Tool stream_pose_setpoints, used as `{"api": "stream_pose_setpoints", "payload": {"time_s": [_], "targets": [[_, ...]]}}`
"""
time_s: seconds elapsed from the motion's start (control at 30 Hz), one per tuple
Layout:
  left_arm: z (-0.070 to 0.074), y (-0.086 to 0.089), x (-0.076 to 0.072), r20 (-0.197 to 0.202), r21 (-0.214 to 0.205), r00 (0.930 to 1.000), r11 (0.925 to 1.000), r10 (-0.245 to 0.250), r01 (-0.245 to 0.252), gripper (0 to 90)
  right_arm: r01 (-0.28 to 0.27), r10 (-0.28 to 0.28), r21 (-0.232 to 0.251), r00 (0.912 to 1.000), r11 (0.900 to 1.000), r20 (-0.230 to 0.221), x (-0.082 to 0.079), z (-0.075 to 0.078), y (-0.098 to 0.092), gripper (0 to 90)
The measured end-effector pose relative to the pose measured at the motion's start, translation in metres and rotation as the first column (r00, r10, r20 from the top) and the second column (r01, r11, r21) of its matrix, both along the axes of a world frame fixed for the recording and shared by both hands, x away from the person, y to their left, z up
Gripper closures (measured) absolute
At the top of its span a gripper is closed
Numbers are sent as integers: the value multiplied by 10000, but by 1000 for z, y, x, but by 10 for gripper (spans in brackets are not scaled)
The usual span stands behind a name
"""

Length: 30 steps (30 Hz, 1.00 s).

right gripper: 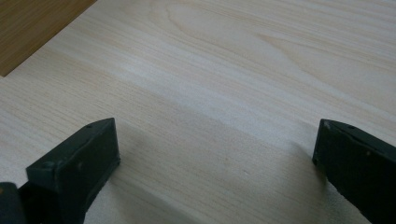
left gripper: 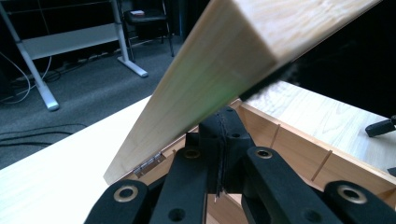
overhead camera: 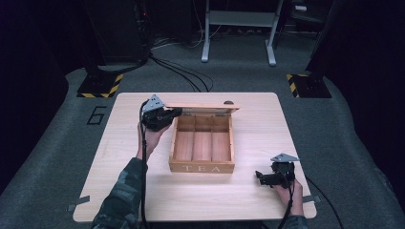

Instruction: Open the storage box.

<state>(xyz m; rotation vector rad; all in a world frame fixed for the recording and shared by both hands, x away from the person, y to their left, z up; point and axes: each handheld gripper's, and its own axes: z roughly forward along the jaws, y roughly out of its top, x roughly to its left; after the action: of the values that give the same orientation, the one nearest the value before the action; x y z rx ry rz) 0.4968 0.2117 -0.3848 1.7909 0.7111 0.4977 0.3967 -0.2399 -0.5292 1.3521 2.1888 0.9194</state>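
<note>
Pale wooden table [overhead camera: 258,200], grey carpet [overhead camera: 363,157], white desk frame [overhead camera: 239,21] beyond.

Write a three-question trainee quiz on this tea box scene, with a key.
1. True or false: the lid of the tea box is raised.
2. How many compartments does the box have? A) two B) three C) five
3. Which gripper has its jaws wide apart over bare table?

Key:
1. True; the left gripper, jaws shut, is at the lid's left end.
2. B; nothing shows inside them in the high view.
3. The right gripper.
</note>
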Motion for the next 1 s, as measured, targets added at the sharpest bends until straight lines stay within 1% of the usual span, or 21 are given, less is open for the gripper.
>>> {"api": "stream_pose_setpoints", "payload": {"time_s": [0.1, 0.13, 0.37, 0.43, 0.53, 0.67, 1.0], "targets": [[0, 0, 0, 16, 76, 10000, 10000, -16, 16, 892, 52, -52, 3, 10000, 10000, 28, 0, 0, 0, 0], [0, 0, 0, -25, 49, 10000, 10000, -33, 34, 892, 40, -40, 13, 10000, 10000, 21, 0, 0, 0, 0], [1, 0, 1, 30, 81, 10000, 10000, -13, 13, 894, 52, -52, 6, 10000, 10000, 19, 0, 0, 0, 0], [0, 0, 1, 67, 30, 10000, 10000, 36, -37, 894, 37, -37, 16, 10000, 10000, 22, 0, 0, 0, 0], [1, 0, 1, 31, 68, 10000, 10000, 3, -3, 894, 38, -38, -6, 10000, 10000, 27, 0, 0, 0, 0], [0, 0, 1, 74, 17, 10000, 10000, 45, -46, 894, 25, -26, 47, 10000, 10000, 69, 0, 0, 0, 0], [1, 0, 1, 94, 38, 9999, 10000, 58, -59, 894, 49, -49, -8, 10000, 10000, 34, 0, 0, 0, 0]]}}
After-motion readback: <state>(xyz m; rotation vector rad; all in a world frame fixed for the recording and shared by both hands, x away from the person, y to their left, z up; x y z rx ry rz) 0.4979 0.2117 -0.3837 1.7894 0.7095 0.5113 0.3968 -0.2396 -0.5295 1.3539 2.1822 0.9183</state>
